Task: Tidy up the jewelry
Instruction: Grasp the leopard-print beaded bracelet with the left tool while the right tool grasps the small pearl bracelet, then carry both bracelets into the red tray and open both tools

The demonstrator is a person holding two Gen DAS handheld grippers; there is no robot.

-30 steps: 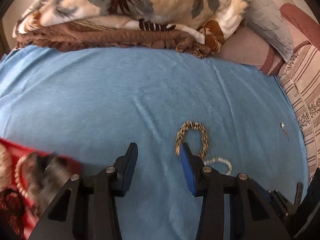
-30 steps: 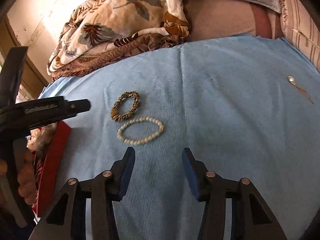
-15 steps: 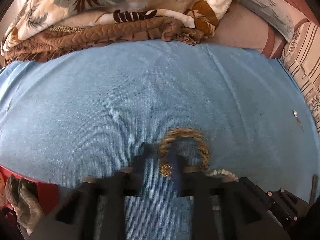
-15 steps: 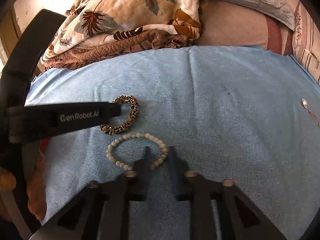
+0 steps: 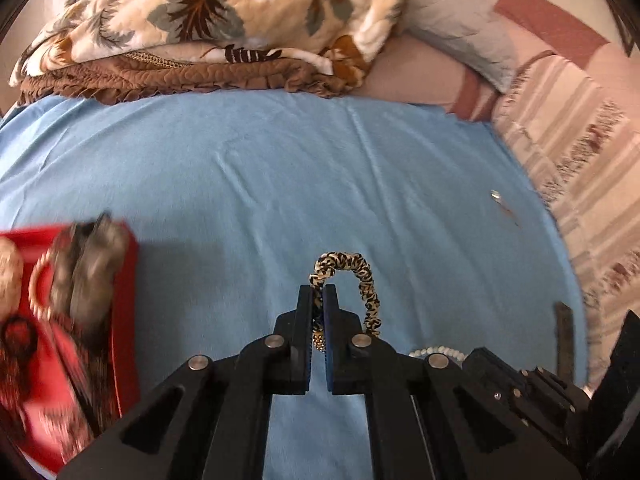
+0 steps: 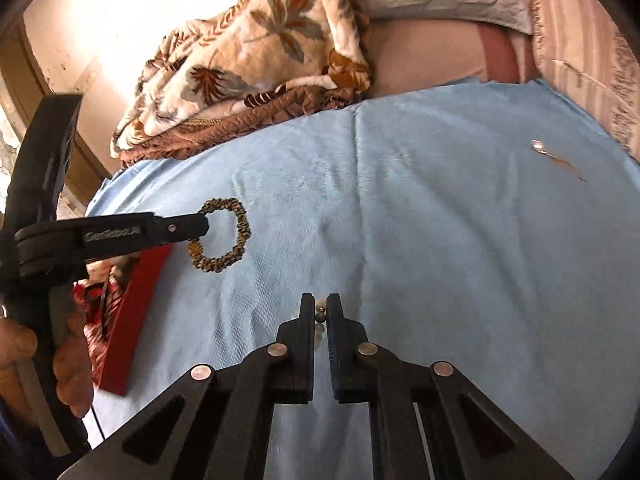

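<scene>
My left gripper (image 5: 319, 294) is shut on a leopard-print fabric bracelet (image 5: 362, 280) and holds it lifted above the blue cloth (image 5: 260, 168). The same bracelet hangs from it in the right wrist view (image 6: 236, 236). My right gripper (image 6: 320, 308) is shut on a white bead bracelet (image 6: 319, 314), mostly hidden between the fingers; part of it shows in the left wrist view (image 5: 438, 351). A red jewelry box (image 5: 124, 320) holding several pieces sits at the left, also seen in the right wrist view (image 6: 136, 304).
A small silver earring (image 6: 538, 146) lies on the cloth at the far right, also in the left wrist view (image 5: 496, 196). A folded floral quilt (image 5: 208, 24) and pillows (image 5: 460, 40) lie behind the cloth. A striped bedsheet (image 5: 580, 184) borders the right.
Both grippers have closed: the left on the leopard-print bracelet, the right on the bead bracelet. Both bracelets have come up off the cloth, and the left gripper has swung toward the red box.
</scene>
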